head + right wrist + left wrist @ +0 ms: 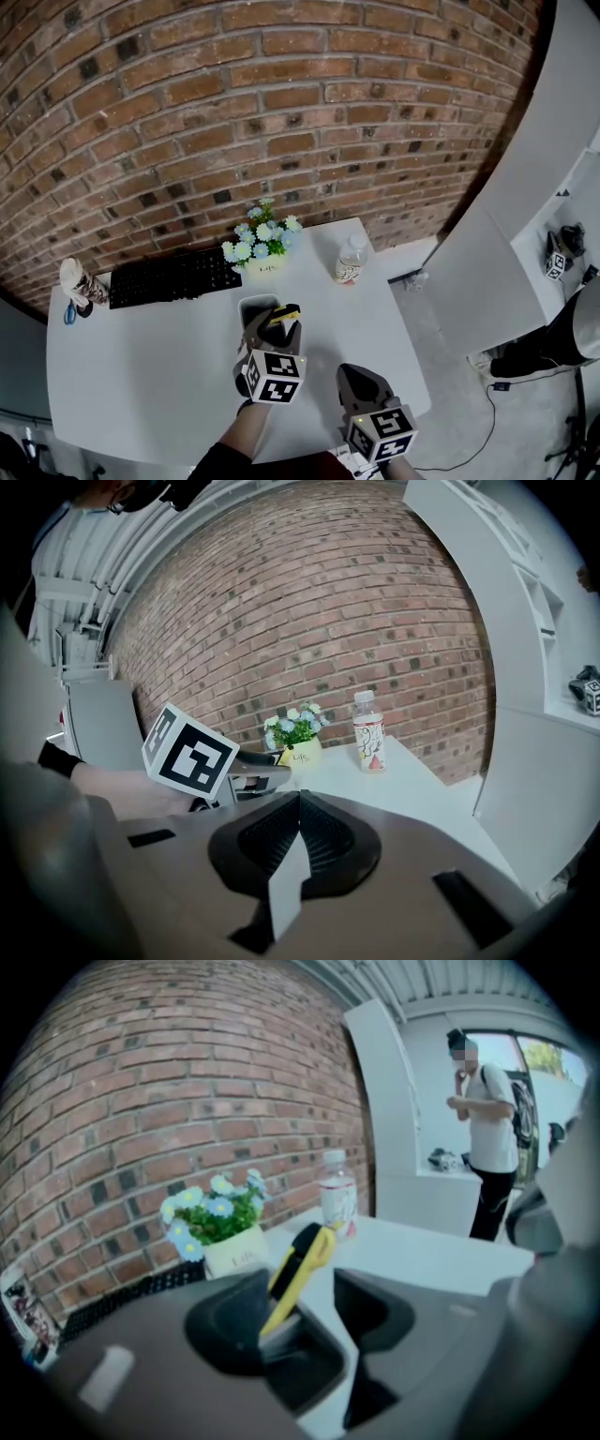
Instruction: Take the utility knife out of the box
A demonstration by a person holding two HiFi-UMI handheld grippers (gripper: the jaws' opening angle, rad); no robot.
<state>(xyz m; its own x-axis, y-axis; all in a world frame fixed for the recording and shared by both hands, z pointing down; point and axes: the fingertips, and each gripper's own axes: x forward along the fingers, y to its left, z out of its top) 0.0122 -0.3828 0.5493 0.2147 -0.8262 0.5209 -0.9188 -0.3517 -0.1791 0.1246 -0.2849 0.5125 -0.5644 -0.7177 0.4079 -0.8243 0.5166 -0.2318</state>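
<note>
The yellow-and-black utility knife [282, 318] stands tilted in a small dark box [254, 306] at the middle of the white table [150, 366]. My left gripper [271, 327] is right at the box, open. In the left gripper view the knife [300, 1269] leans between the jaws, close to the left one, with a gap to the right one, and the box [314, 1372] lies below them. My right gripper [362, 382] hangs over the table's front right with its jaws shut together and nothing in them [298, 829]. It is to the right of the left gripper's marker cube [188, 753].
A pot of blue and white flowers [263, 246] and a plastic bottle [350, 260] stand behind the box. A black keyboard [173, 277] lies at the back left. A brick wall [234, 112] runs behind, and a white partition [525, 187] is at the right. A person [489, 1138] stands far off.
</note>
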